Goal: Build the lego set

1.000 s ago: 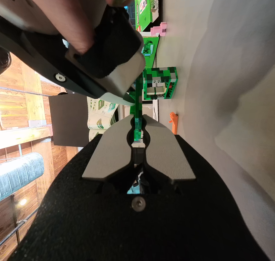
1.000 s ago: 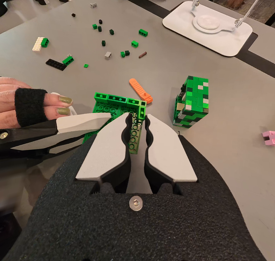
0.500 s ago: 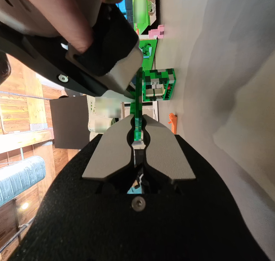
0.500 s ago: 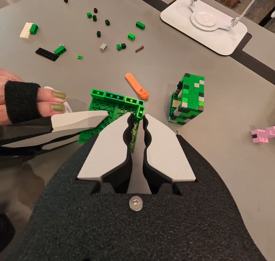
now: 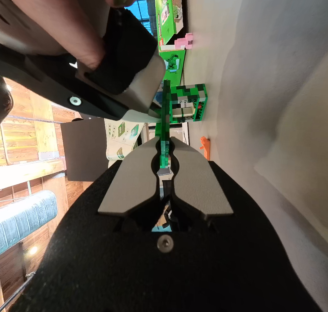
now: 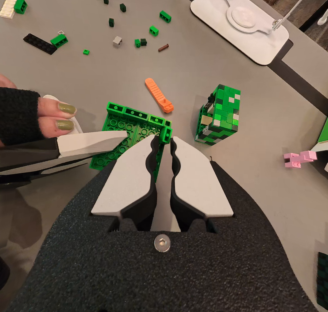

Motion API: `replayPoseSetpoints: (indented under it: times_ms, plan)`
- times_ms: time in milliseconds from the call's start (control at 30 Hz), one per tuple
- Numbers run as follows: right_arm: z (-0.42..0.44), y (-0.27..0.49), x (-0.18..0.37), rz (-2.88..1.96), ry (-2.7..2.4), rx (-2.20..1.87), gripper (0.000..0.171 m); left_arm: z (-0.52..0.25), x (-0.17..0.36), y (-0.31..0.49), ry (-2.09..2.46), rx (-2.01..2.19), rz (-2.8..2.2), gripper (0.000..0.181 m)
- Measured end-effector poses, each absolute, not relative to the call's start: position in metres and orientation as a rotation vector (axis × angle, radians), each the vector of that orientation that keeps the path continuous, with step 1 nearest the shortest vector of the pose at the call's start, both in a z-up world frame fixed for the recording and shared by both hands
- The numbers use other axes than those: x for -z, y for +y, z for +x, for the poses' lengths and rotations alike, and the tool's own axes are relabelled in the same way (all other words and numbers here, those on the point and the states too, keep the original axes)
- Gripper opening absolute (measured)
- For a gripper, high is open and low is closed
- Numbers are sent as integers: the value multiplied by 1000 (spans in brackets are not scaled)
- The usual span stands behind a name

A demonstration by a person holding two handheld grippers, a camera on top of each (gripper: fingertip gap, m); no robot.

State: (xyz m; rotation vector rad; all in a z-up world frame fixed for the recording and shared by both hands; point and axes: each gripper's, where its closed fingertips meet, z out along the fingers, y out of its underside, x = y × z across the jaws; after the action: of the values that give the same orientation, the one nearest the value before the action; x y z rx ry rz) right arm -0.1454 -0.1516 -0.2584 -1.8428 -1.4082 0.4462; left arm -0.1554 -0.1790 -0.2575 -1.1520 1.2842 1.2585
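Observation:
A green plate assembly with green bricks along its edges is held above the grey table, underside toward the right wrist camera. My left gripper is shut on the plate, seen edge-on, and reaches in from the left in the right wrist view. My right gripper is shut on a small green brick at the plate's corner. It shows in the left wrist view with its tip against the plate. A finished green block model stands on the table to the right.
An orange brick separator lies just beyond the plate. Several loose bricks and a black plate lie farther back. A pink model lies at the right and a white stand base at the back right. A green box and a booklet show behind. Less than 4 cm separates the two grippers' tips. From either gripper's tips it is about 12 centimetres to the orange brick separator.
Both grippers keep their grips. The held plate and the right gripper have shifted slightly together, so the table objects have drifted a little in the right wrist view.

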Motion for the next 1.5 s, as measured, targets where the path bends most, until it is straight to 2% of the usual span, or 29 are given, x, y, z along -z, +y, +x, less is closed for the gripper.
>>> replayPoseSetpoints:
  times_ms: [633, 733, 800, 867, 967, 1067, 1333, 1500]
  plan:
    - [-138, -152, 253, -1800, -1429, -443, 21, -160, 257, -177, 1273, -1240, -1172, 6]
    - [-132, -152, 232, -1566, -1506, -425, 27, -161, 254, -177, 1250, -1213, -1183, 6]
    - [-122, -146, 220, -1317, -1577, -350, 39, -163, 251, -178, 1224, -1184, -1191, 6]
    - [-112, -141, 215, -1031, -1612, -268, 40, -164, 248, -178, 1198, -1152, -1201, 6]
    - [-106, -138, 236, -721, -1655, -110, 46, -163, 244, -179, 1171, -1099, -1207, 6]
    - [-117, -144, 250, -573, -1626, -17, 60, -159, 242, -181, 1166, -1069, -1186, 6]
    - [-135, -162, 237, -386, -1490, -134, 40, -150, 241, -186, 1177, -1013, -1142, 6]
    - [-140, -162, 238, -380, -1484, -112, 35, -148, 244, -186, 1193, -996, -1139, 6]
